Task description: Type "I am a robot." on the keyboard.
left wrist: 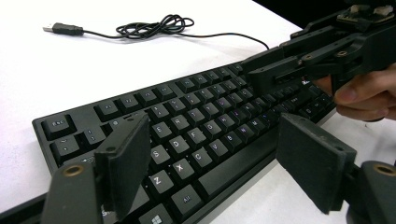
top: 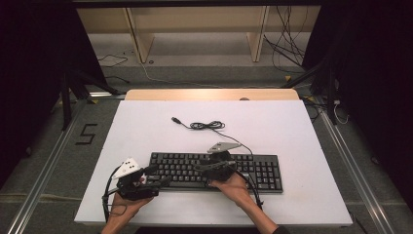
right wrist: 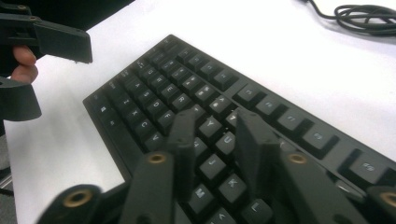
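While both hands hover at the black keyboard [top: 214,170] lying near-centre on the white table [top: 292,126], my left gripper [left wrist: 212,163] stands released, jaws wide over the left keys, gripping nothing. My right gripper [right wrist: 212,140]: jaws partly apart above the U and J keys, empty. Legible writing: Esc, Alt, single letters. The keyboard's cable [top: 207,126] coils beyond, plug [left wrist: 60,29] loose. The far-right keys are too blurred to read.

A big white table [top: 146,131] holds a long black keyboard [top: 263,170] near the front edge. The keyboard's thin black cord [top: 207,126] lies on the table behind it, bunched in a small loop, with its plug [top: 176,120] at the end.
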Demonstrator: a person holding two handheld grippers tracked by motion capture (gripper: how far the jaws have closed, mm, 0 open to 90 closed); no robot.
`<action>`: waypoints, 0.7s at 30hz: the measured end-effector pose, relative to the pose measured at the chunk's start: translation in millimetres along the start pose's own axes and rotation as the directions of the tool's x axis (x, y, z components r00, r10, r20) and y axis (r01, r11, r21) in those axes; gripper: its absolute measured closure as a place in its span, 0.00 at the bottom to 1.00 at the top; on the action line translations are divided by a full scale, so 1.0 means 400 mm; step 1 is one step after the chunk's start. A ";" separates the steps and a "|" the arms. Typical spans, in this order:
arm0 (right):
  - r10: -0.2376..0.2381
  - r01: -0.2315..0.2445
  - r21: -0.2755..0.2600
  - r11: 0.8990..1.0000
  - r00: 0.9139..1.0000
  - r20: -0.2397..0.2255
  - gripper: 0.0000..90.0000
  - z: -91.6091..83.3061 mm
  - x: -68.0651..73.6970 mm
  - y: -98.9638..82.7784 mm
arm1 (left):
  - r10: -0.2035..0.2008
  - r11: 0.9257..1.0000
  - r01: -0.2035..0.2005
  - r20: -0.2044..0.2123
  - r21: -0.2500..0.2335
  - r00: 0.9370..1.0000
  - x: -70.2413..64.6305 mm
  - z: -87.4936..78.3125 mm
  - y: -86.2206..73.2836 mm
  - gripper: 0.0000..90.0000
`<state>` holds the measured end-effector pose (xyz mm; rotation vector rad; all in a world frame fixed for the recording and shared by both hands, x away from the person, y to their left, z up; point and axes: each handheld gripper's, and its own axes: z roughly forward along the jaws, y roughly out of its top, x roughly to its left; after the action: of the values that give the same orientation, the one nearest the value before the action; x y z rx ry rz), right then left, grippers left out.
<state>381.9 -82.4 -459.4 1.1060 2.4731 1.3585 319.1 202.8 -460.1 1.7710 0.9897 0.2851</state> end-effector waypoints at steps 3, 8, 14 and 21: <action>0.010 -0.010 -0.001 1.000 1.000 0.004 0.62 -0.008 -0.011 0.002 | 0.003 1.000 -0.003 0.000 0.000 1.000 0.000 0.000 0.000 0.29; 0.028 -0.028 -0.003 1.000 1.000 0.011 0.54 -0.015 -0.024 0.003 | 0.004 1.000 -0.004 0.000 0.000 1.000 -0.001 0.001 0.000 0.29; 0.034 -0.034 0.000 0.999 0.999 0.015 0.51 -0.016 -0.030 0.004 | 0.005 1.000 -0.005 0.002 0.000 1.000 -0.001 0.001 -0.001 0.29; 0.028 -0.028 0.005 1.000 0.999 0.032 0.68 -0.016 -0.034 0.002 | 0.005 1.000 -0.005 0.001 -0.002 1.000 -0.001 0.001 -0.001 0.29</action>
<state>389.5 -95.3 -458.2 1.1585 2.4491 1.3320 318.9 202.4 -460.3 1.7721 0.9838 0.2880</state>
